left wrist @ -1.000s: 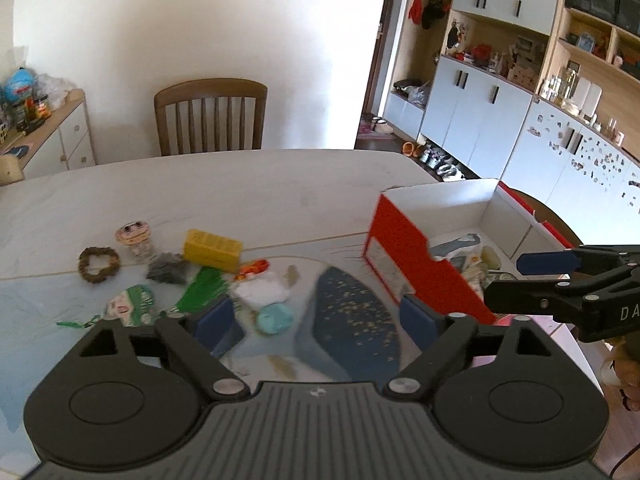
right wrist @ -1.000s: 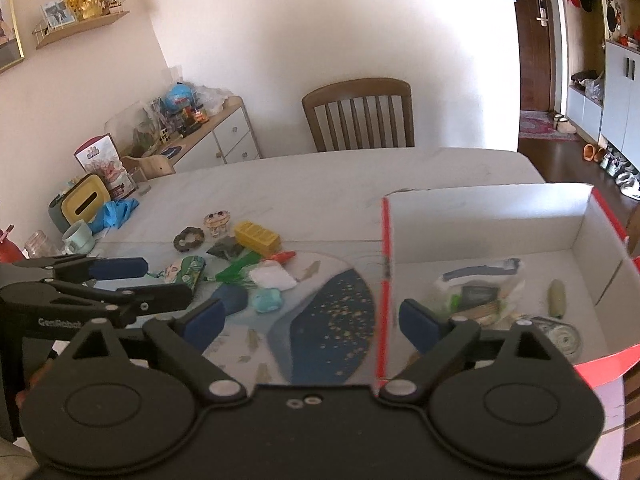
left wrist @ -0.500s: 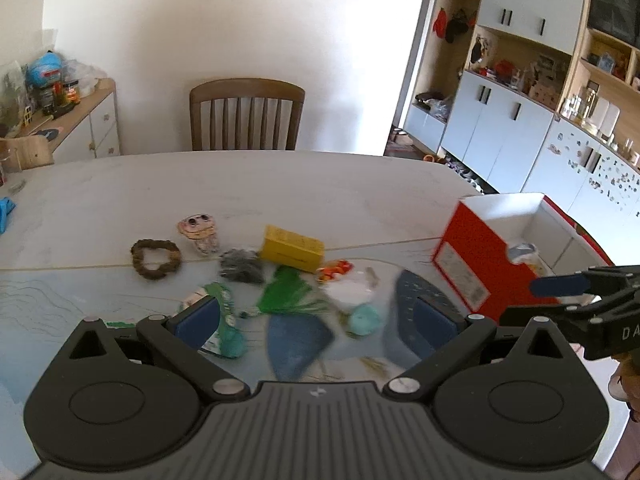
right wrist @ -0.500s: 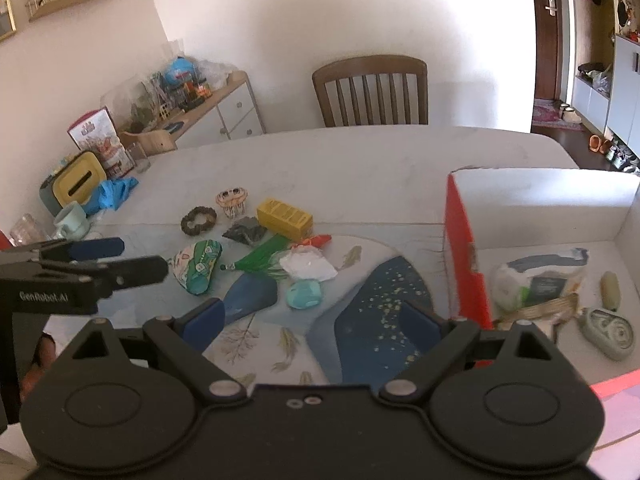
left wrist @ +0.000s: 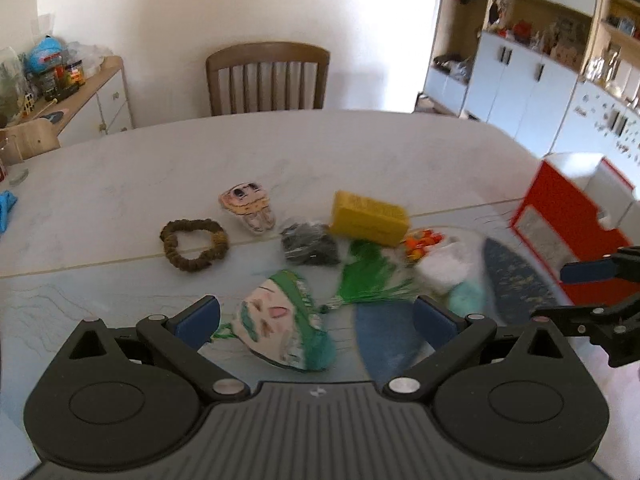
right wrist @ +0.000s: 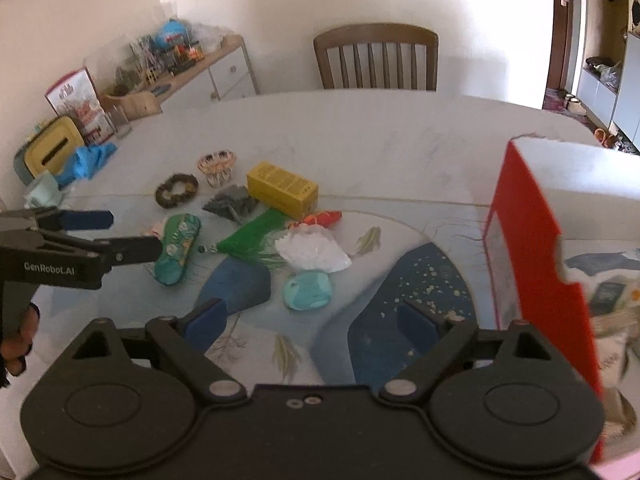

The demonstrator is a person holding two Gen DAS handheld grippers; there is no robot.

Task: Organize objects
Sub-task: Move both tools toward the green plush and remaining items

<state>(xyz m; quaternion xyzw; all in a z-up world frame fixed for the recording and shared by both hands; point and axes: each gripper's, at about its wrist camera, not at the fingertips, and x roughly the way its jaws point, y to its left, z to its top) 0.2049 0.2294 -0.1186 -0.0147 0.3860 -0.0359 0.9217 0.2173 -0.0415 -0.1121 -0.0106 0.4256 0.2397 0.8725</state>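
We hold both grippers above the marble tabletop (left wrist: 360,148). The left gripper (left wrist: 316,316) has just been opening; its jaws stand spread over the green painted pouch (left wrist: 284,332), gripping nothing. The right gripper (right wrist: 308,320) has its jaws spread and empty near the turquoise pebble-shaped pouch (right wrist: 307,290), left of the red cardboard box (right wrist: 532,264).

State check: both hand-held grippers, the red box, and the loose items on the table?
Left hand-held gripper: open, jaws just widened, empty.
Right hand-held gripper: open, empty.
Red box: open-topped, already holding items.
Yellow box: closed, lying on its side.
Green pouch: flat on the table, untouched.
Bead bracelet: flat on the table, a closed loop.
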